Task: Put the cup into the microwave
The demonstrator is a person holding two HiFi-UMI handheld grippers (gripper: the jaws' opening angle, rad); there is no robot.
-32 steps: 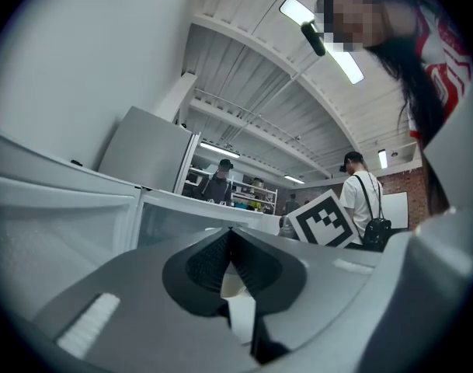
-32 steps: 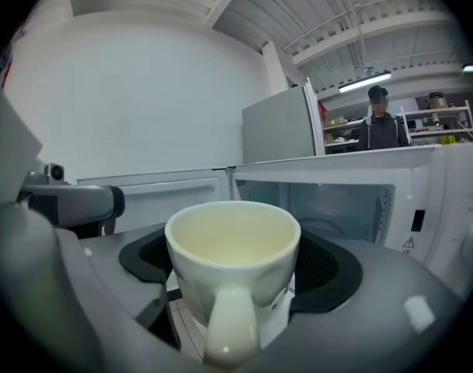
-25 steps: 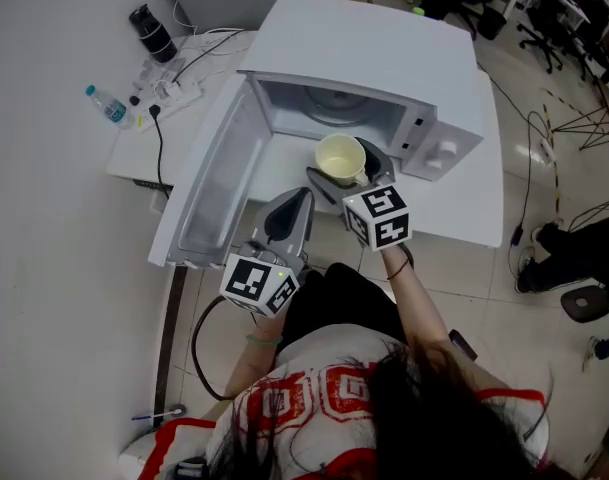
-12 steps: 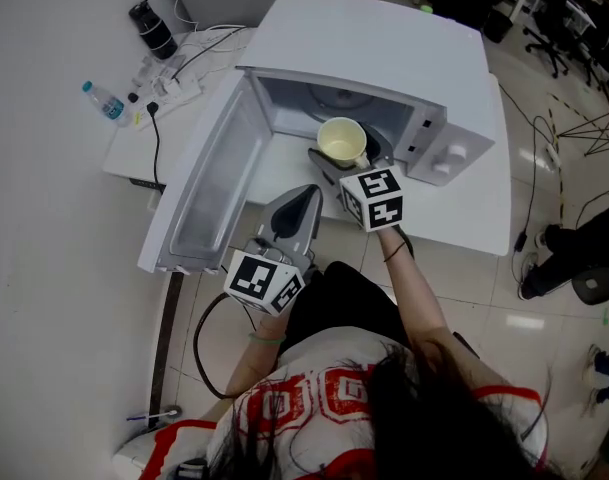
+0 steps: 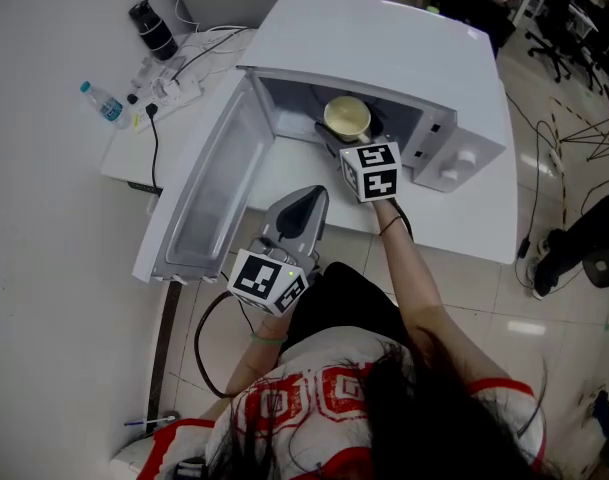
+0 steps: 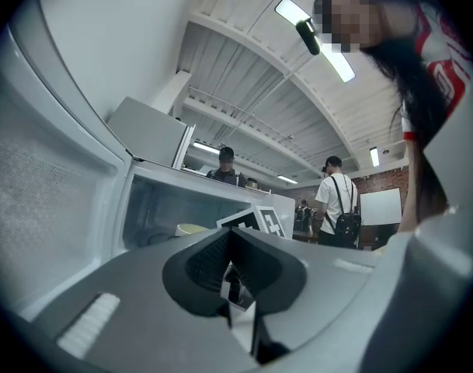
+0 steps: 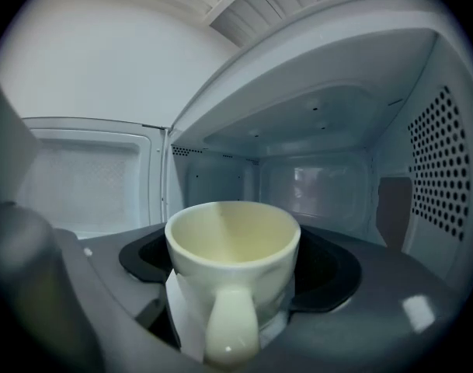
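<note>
Two containers matter most: the microwave (image 5: 384, 48) and the cup (image 7: 232, 247). The microwave stands on a white desk (image 5: 479, 213) with its door (image 5: 209, 183) swung wide open to the left. The cup is just inside the front of its cavity, and the right gripper view shows the perforated right wall and the back wall beyond it. No view shows whether the cup rests on the cavity floor. The cup's pale cream interior is bare down as far as it can be seen.

The cup stands upright, long axis vertical and mouth up. Its handle points straight back toward the person, along the right claw (image 5: 339, 133), which is clenched on the cup's body from both sides.

The left claw (image 6: 229, 235) hangs lower, in front of the open door and well apart from the cup. Its jaws are drawn together with nothing between them, and it points toward the cavity.

A smaller desk (image 5: 124, 158) at the left carries a water bottle (image 5: 102, 103), a dark flask (image 5: 154, 31) and some cables.
</note>
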